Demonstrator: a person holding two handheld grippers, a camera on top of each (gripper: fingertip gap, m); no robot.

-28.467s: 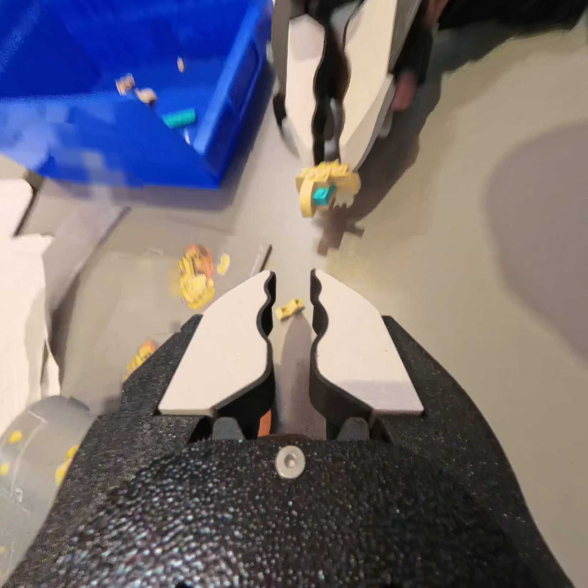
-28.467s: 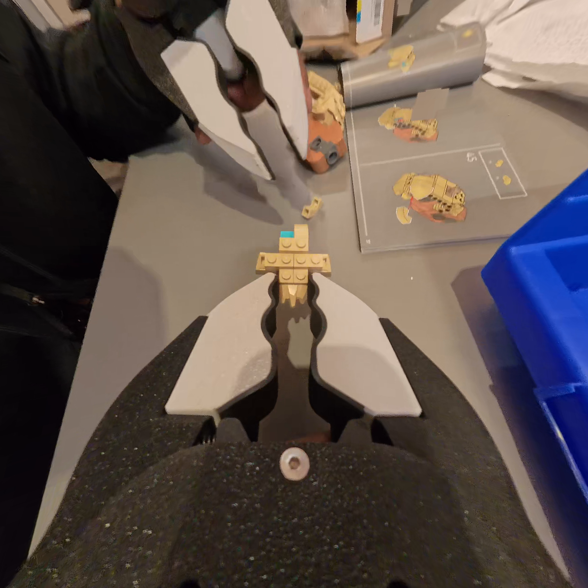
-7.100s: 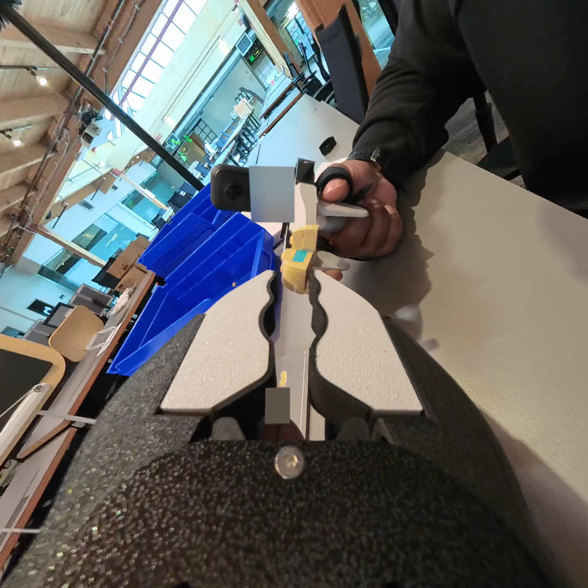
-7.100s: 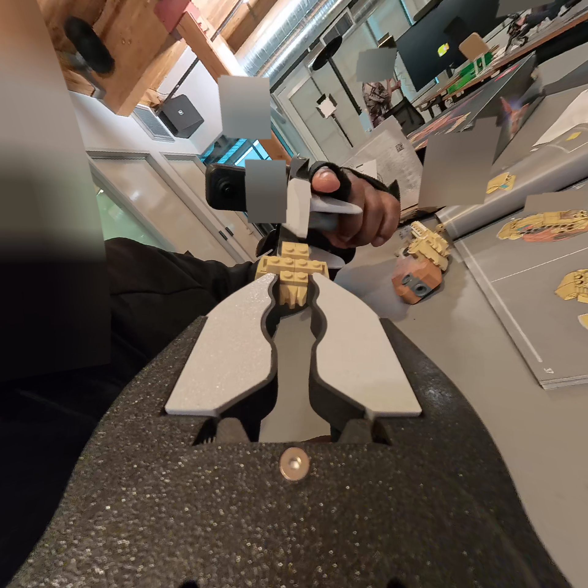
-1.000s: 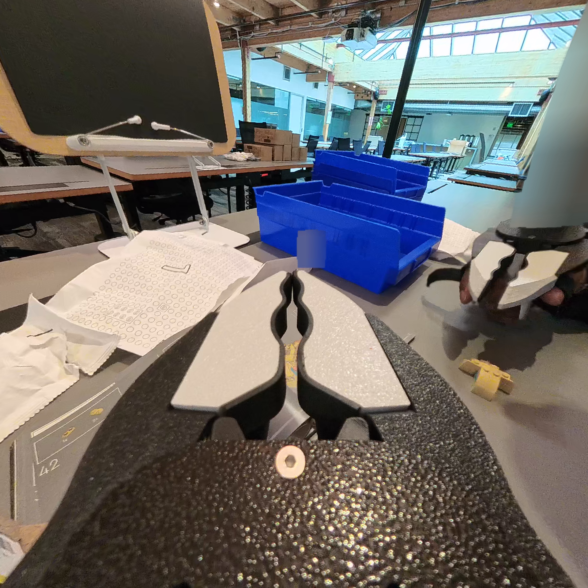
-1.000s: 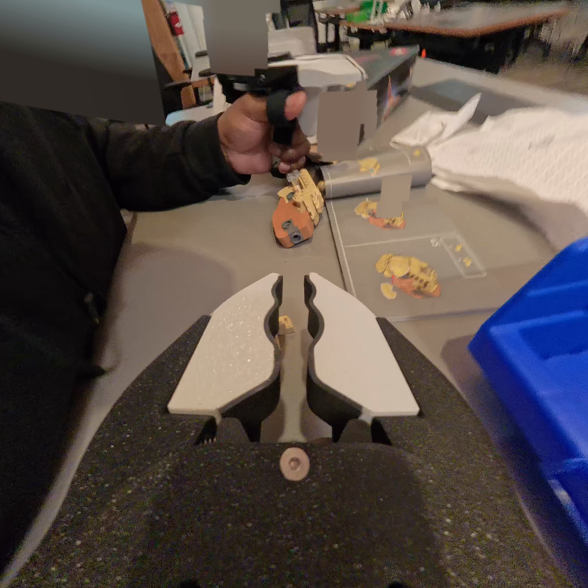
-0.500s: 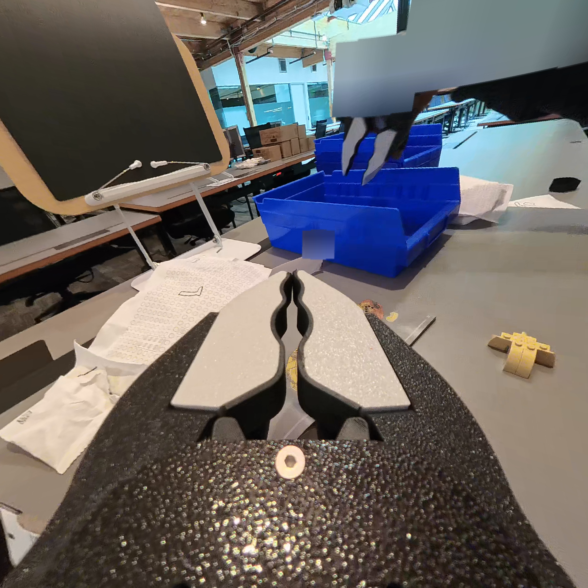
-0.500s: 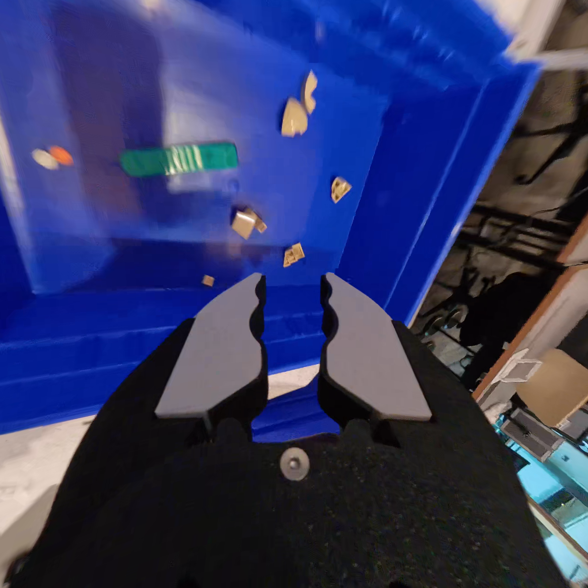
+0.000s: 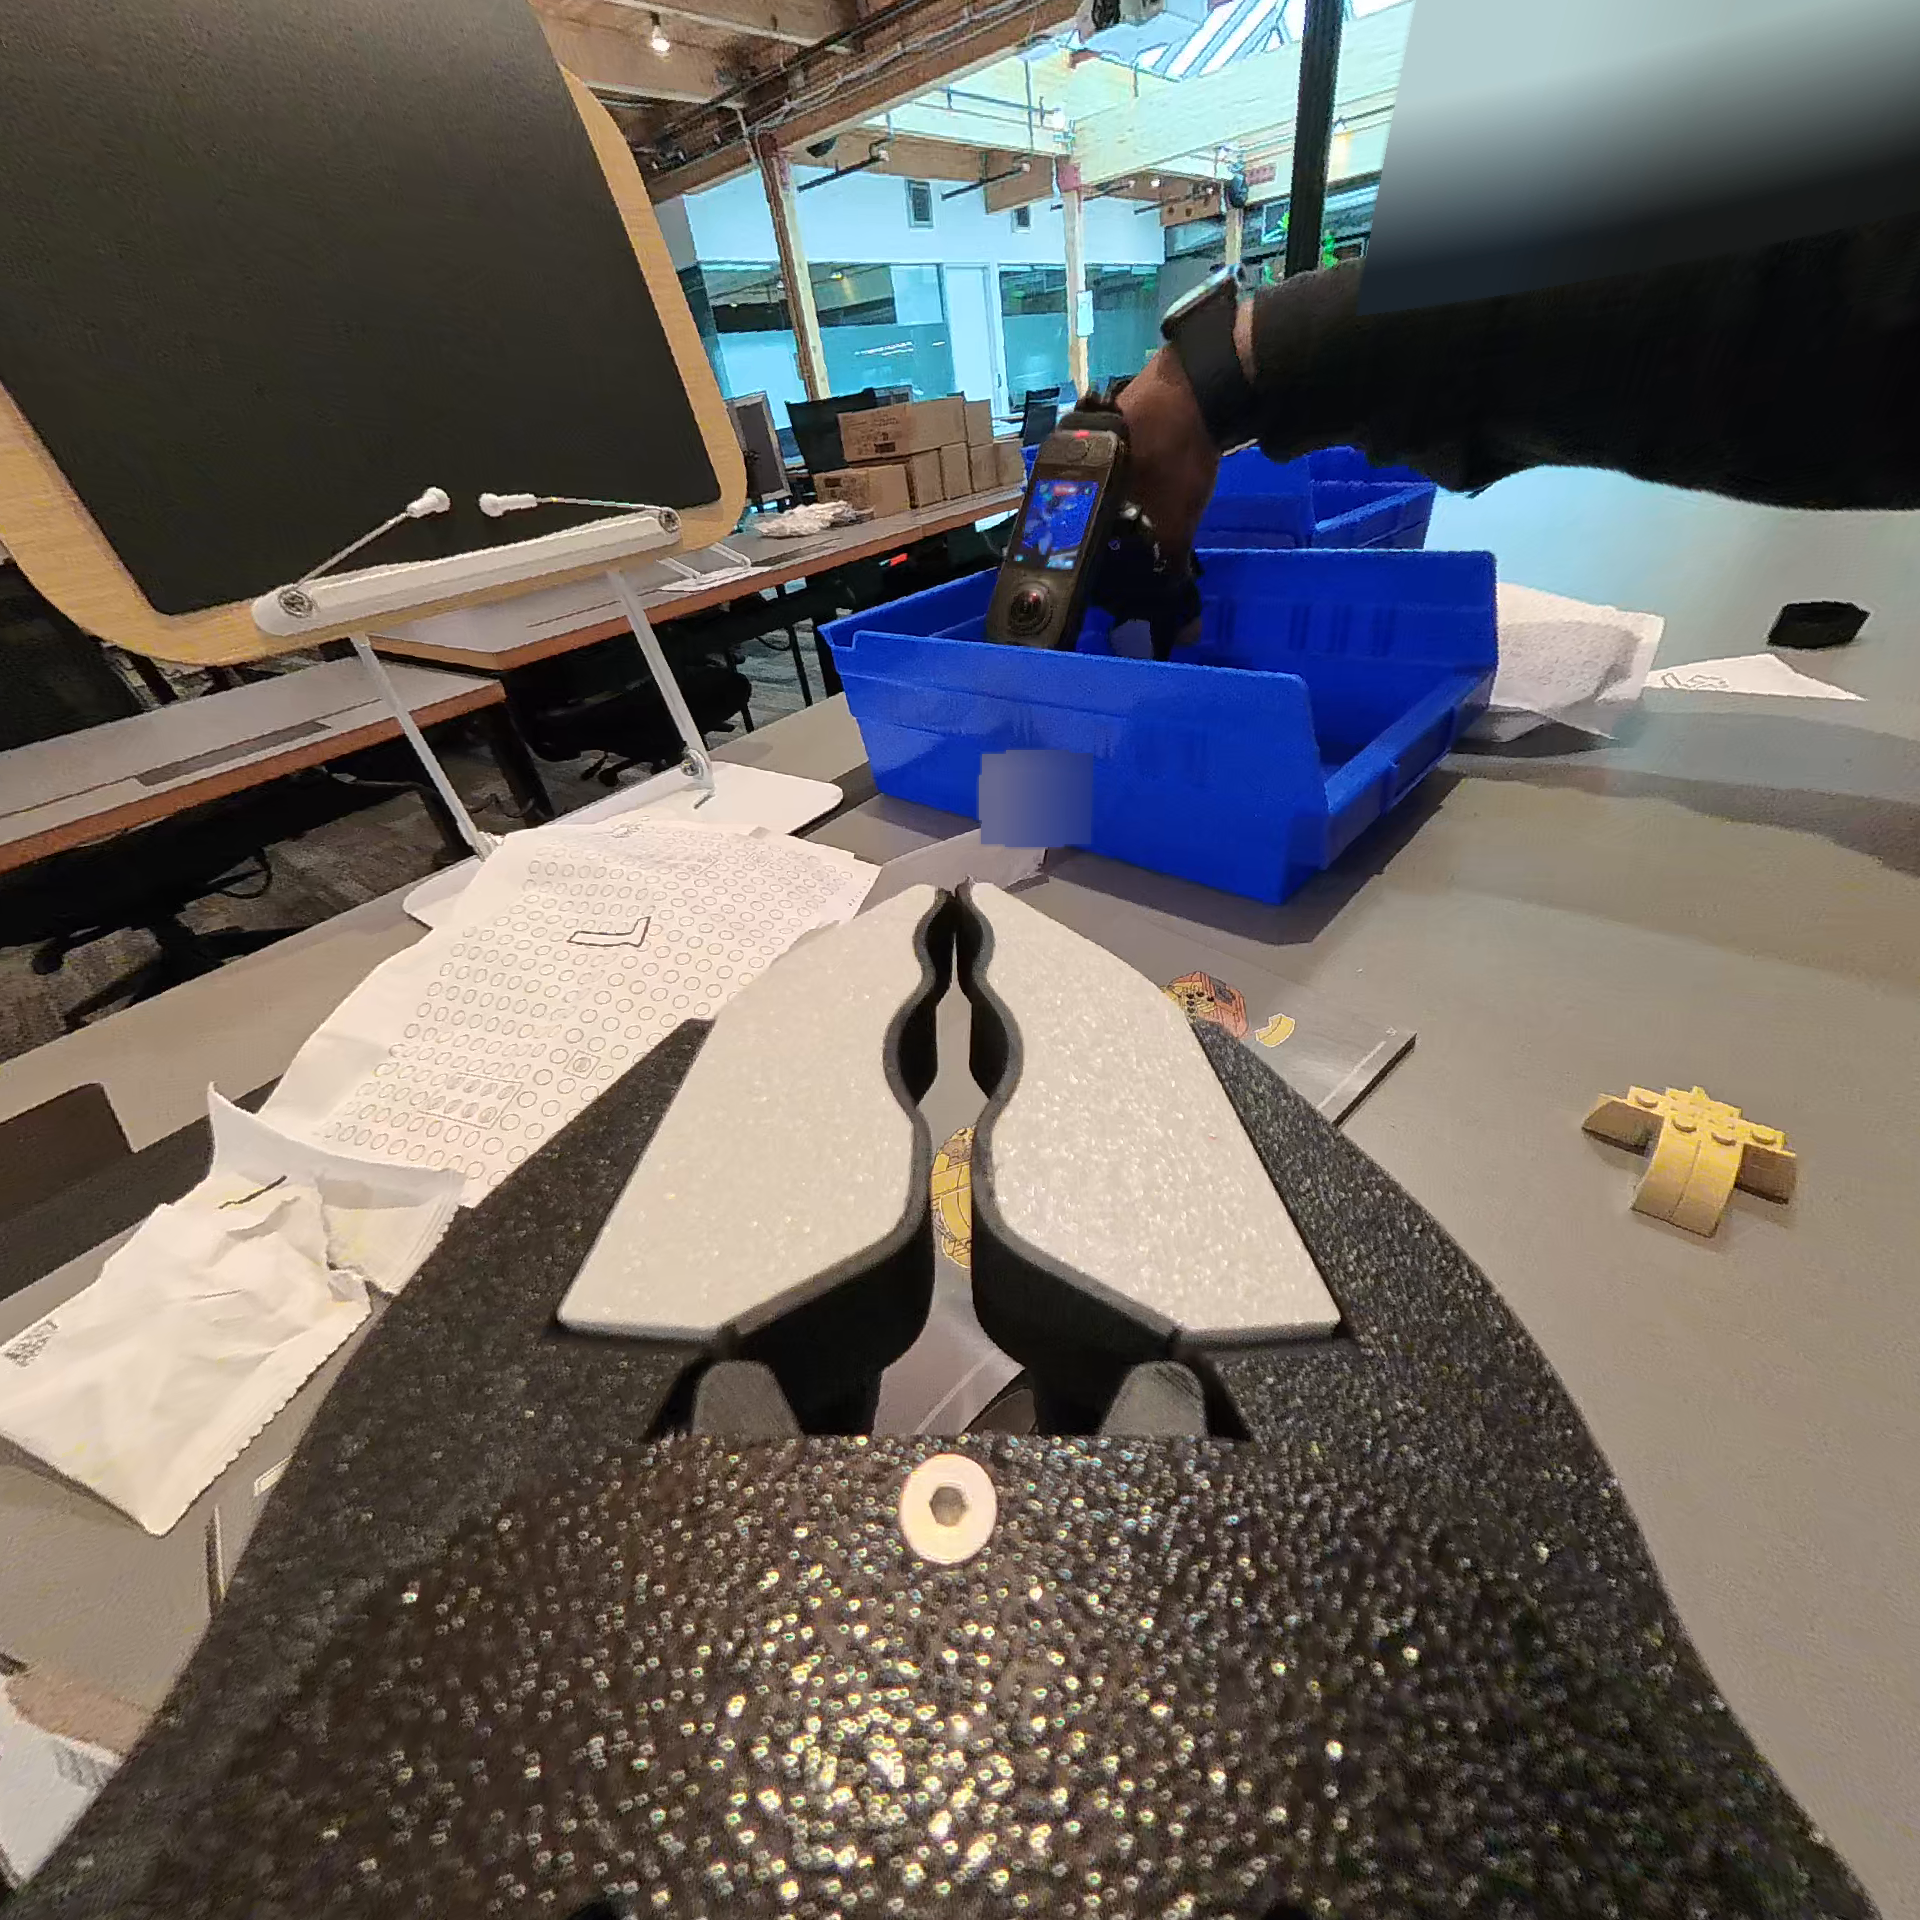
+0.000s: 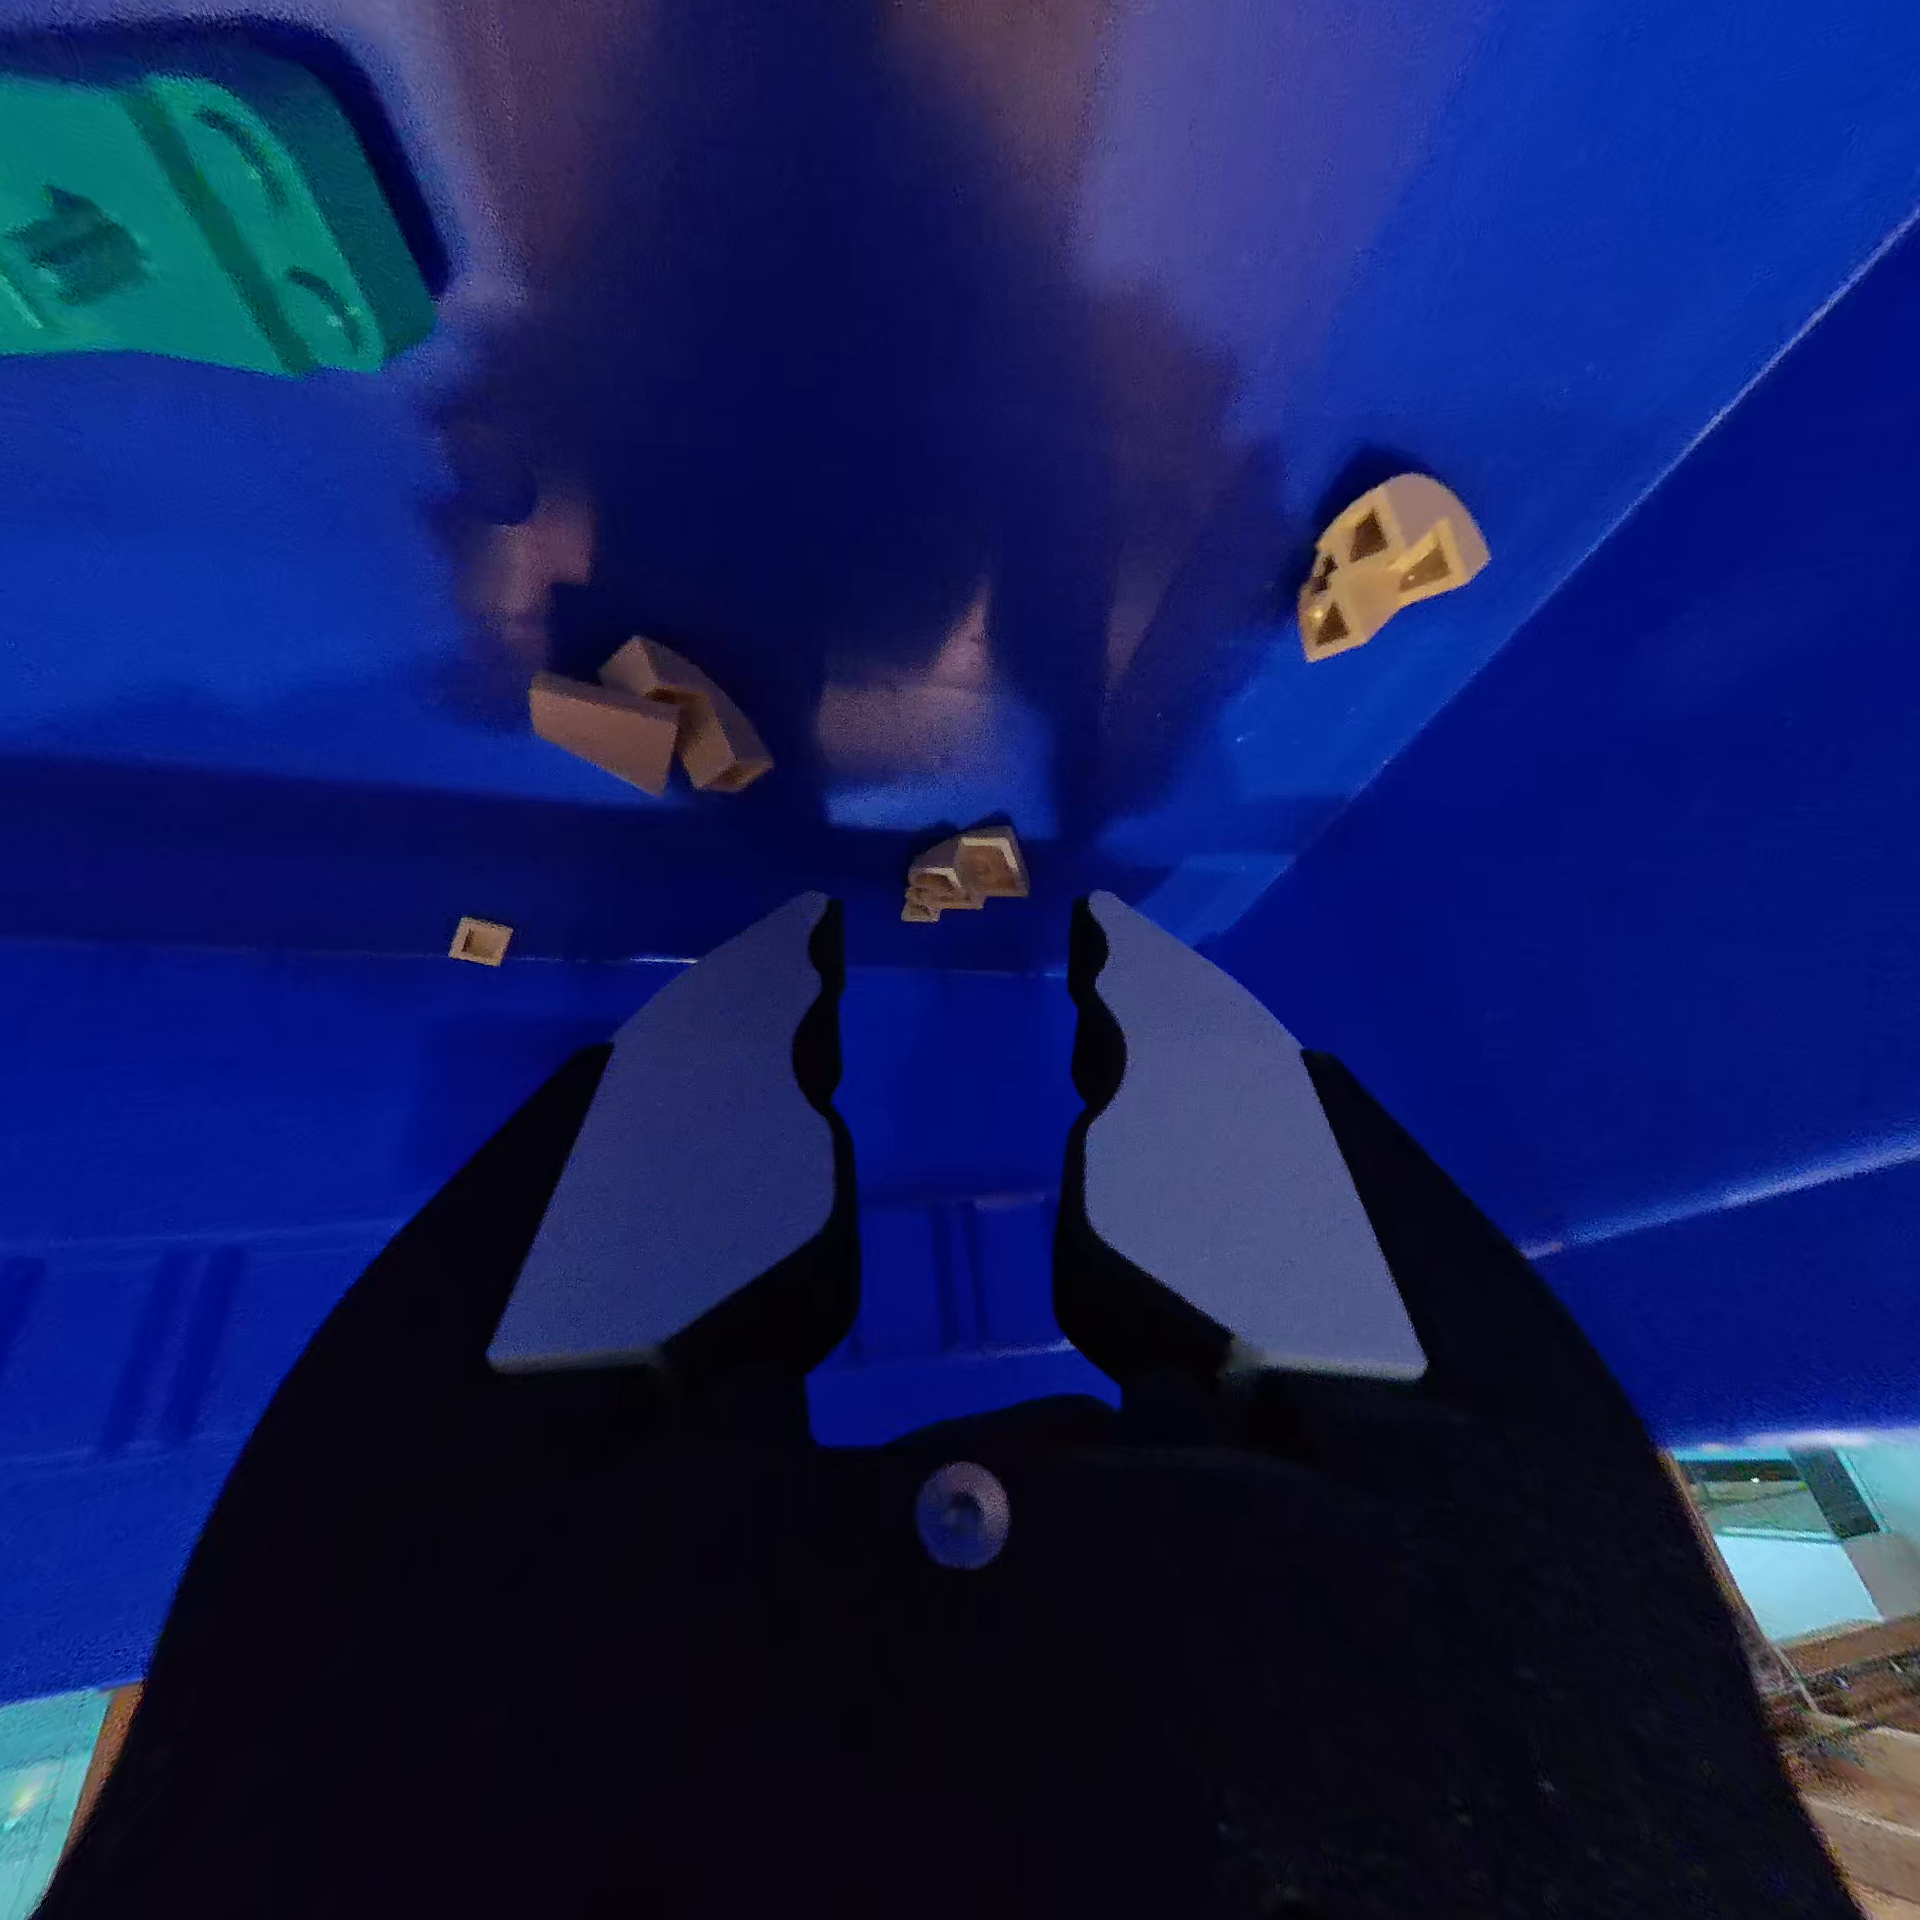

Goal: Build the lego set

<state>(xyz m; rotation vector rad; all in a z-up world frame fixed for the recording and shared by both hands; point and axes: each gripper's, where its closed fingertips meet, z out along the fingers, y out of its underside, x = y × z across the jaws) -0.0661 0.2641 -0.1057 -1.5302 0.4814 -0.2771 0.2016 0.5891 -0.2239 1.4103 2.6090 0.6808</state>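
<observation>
Right gripper (image 10: 956, 914), jaws apart and empty, reaches into one blue bin (image 10: 1558, 312) holding four tan bricks, the nearest (image 10: 966, 871) just beyond its fingertips, and one green piece (image 10: 197, 229) far left. Left gripper (image 9: 956, 902), jaws together and empty, hovers above the counter (image 9: 1558, 987); one tan brick assembly (image 9: 1688, 1153) lies right, two white sheets left.

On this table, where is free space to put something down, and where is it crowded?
Free: bare grey table between the blue bin and the tan brick assembly, and nearer than that assembly. Crowded: white papers on the left and the booklet beyond the left gripper.
</observation>
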